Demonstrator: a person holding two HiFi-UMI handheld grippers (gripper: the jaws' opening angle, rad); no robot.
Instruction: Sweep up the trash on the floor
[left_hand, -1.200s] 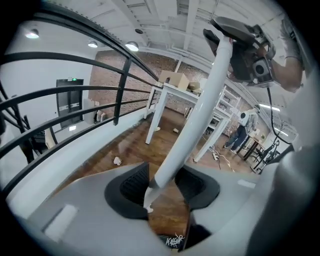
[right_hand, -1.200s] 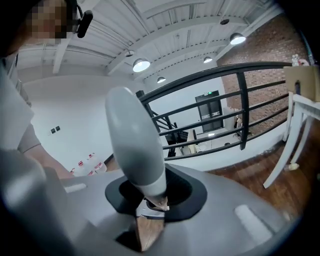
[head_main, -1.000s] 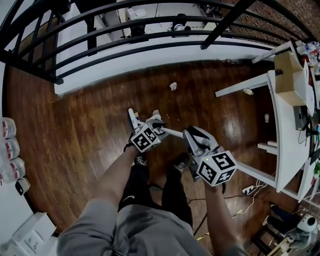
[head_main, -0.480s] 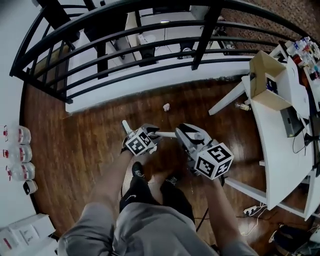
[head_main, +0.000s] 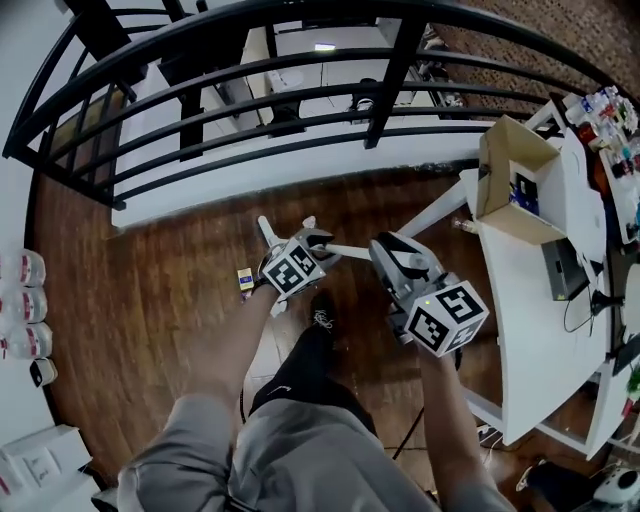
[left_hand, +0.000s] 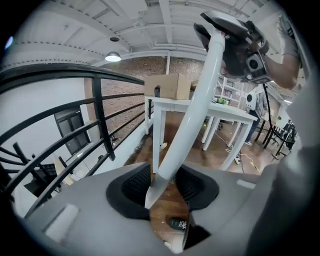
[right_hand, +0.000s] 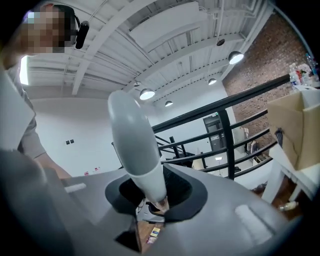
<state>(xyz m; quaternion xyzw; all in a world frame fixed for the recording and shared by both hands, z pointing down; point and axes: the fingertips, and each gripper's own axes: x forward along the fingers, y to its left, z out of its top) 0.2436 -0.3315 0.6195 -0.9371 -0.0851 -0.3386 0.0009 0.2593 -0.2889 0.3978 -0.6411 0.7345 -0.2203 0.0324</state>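
Wood floor (head_main: 150, 290): left hand-held gripper (left_hand: 162, 182), jaws just closing, and right hand-held gripper (right_hand: 155, 192) clamp handle (head_main: 345, 250) to sweep trash (head_main: 244, 281), left.

The floor (head_main: 150, 290) is glossy dark wood, the railing (head_main: 393, 80) matt black metal, the handle (head_main: 347, 250) smooth white plastic.

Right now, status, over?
Left hand-held gripper, right hand-held gripper shut on white handle; left jaws just tightened. Scrap on floor by left. Table leg near.
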